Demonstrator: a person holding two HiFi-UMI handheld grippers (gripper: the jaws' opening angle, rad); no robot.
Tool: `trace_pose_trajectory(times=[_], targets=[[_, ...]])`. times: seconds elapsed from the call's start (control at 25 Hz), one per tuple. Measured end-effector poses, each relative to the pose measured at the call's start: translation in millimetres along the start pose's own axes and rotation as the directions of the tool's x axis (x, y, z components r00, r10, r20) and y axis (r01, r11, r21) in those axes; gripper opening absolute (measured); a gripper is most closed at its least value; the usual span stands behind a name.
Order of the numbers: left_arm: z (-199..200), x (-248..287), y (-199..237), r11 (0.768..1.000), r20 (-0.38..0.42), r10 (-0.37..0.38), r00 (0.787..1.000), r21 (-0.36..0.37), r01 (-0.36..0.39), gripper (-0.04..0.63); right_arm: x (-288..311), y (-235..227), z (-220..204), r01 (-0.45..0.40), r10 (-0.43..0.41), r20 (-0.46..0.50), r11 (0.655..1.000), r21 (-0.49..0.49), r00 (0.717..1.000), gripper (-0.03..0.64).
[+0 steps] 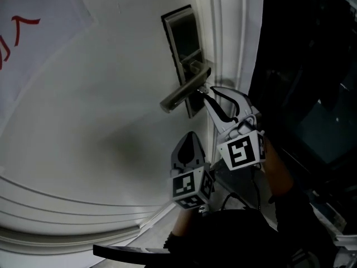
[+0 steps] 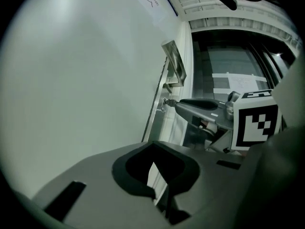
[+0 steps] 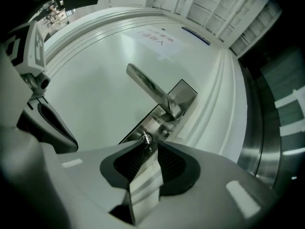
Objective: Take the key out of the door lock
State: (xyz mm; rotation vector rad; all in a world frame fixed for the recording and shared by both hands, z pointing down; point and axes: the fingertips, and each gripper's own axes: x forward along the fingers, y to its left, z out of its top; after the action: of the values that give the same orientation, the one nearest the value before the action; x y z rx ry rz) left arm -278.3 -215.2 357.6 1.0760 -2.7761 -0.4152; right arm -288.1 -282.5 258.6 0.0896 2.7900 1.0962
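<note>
Key, small and silvery, pinched in right tool; left tool closed, empty.

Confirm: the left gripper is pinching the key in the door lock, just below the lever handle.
Wrong gripper. The right gripper is pinching the key in the door lock, just below the lever handle, as the right gripper view shows. The left gripper is shut on nothing.

Dark-grey left claw and pale right claw each bear a black-and-white marker cube.
</note>
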Motion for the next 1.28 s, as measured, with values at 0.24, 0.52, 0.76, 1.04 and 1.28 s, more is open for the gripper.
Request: trace_pose_trajectory(times=[0.24,0.52,0.76,1.04,1.28], targets=[[-1.2,2.1,3.0,1.000,-0.004,-0.009,1.000,-0.019,0.009,0.000,14.5,1.9,3.2,-0.004,0.002,-0.022,0.995,-0.100,1.000,0.058],[-2.1,2.8,4.1,1.000,-0.019,-0.011,1.000,-0.028,0.010,0.000,21.2,3.9,0.0,-0.001,-0.005,-0.045,0.988,-0.154,0.999,0.054],[-5.9,2.7,5.3,0.999,-0.028,-0.016,0.999,-0.040,0.015,0.000,22.2,4.4,-1.6,0.009,-0.018,-0.041,0.975,-0.221,0.999,0.026],[-6.9,2.3,4.3,0.999,-0.035,-0.024,0.999,-0.037,0.023,0.000,21.7,5.7,-2.4,0.011,-0.024,-0.034,0.941,-0.339,0.999,0.025],[-6.0,2.3,3.8,0.999,-0.033,-0.027,0.999,-0.036,0.026,-0.001,22.0,6.4,-2.2,-0.013,-0.001,-0.033,0.912,-0.410,0.999,0.021]])
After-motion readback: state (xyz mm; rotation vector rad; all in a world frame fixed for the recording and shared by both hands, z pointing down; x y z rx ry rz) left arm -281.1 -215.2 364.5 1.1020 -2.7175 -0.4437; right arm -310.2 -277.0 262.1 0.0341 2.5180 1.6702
